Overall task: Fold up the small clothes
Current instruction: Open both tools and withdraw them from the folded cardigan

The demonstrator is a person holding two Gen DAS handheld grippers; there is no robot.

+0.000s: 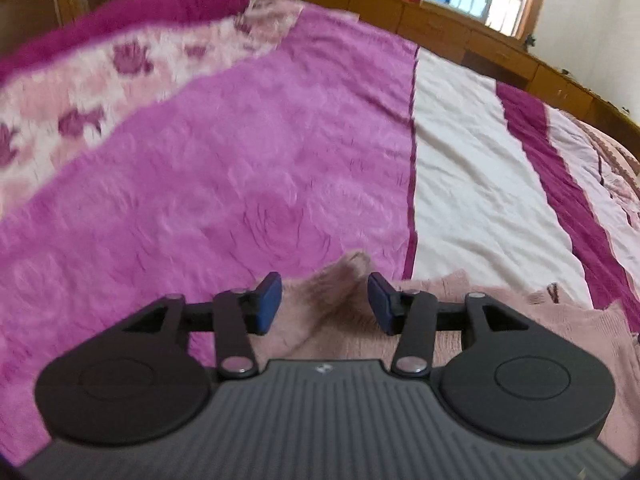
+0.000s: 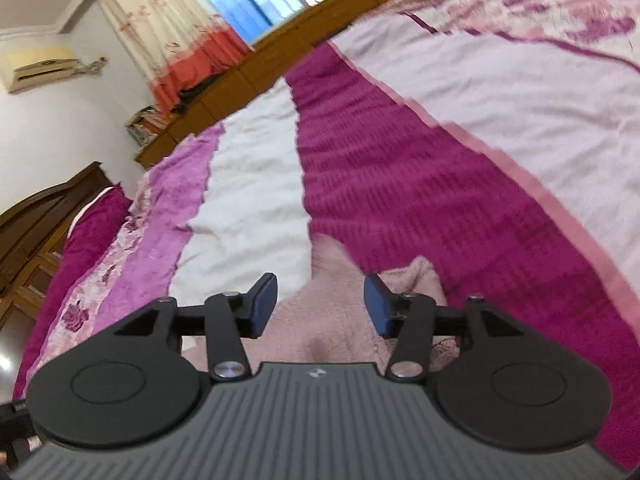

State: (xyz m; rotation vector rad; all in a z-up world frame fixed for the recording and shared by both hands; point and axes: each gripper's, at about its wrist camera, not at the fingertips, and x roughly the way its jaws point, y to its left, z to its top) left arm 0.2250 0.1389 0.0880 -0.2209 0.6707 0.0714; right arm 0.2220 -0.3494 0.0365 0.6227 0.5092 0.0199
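A small pale pink knitted garment (image 1: 500,320) lies on the bed. In the left wrist view a raised fold of it (image 1: 336,292) sits between the blue pads of my left gripper (image 1: 325,303), whose jaws stand apart, not pinching it. In the right wrist view the same pink garment (image 2: 332,300) lies under and between the blue pads of my right gripper (image 2: 320,306), also open, with a corner of the knit (image 2: 420,276) beside the right pad. Much of the garment is hidden by both gripper bodies.
The bed carries a bright pink textured blanket (image 1: 220,200), a white sheet strip (image 1: 472,184) and a dark magenta band (image 2: 400,168). A wooden headboard ledge (image 1: 440,20) runs along the far side, with a window and curtain (image 2: 176,28) behind. A wooden cabinet (image 2: 36,232) stands left.
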